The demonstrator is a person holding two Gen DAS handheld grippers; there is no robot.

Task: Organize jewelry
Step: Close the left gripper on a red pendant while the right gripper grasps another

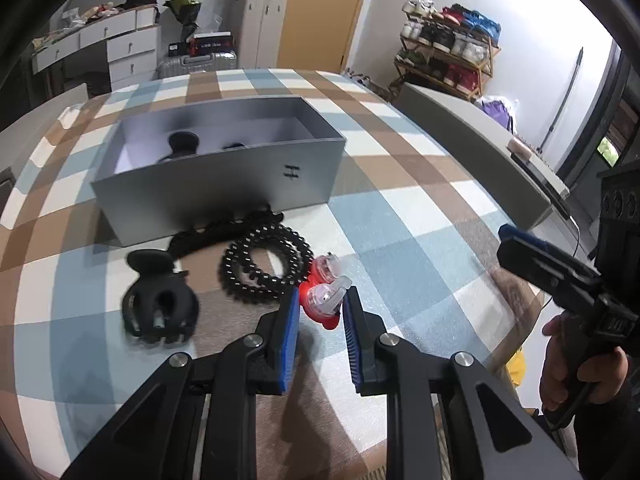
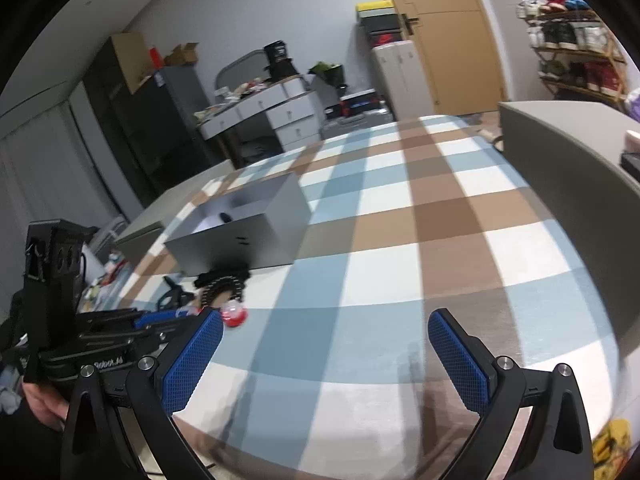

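Observation:
My left gripper [image 1: 321, 305] is shut on a red and clear plastic piece [image 1: 320, 298] lying on the checked cloth; a second red and clear piece [image 1: 326, 267] touches it just behind. To their left lie a coil of black beads [image 1: 266, 266] and a black claw clip [image 1: 160, 300]. Behind them stands an open grey box [image 1: 224, 184] with dark items inside. My right gripper [image 2: 326, 324] is open over bare cloth, nothing between its blue pads. From the right wrist view the red piece [image 2: 235, 317], the beads [image 2: 224, 284] and the box [image 2: 256, 240] sit far left.
A blue, brown and white checked cloth [image 1: 400, 200] covers the table. A grey raised counter [image 1: 480, 148] borders the table's right side. A hand [image 1: 568, 364] holds the right gripper's handle. Drawers, suitcases and a shoe rack stand beyond the table.

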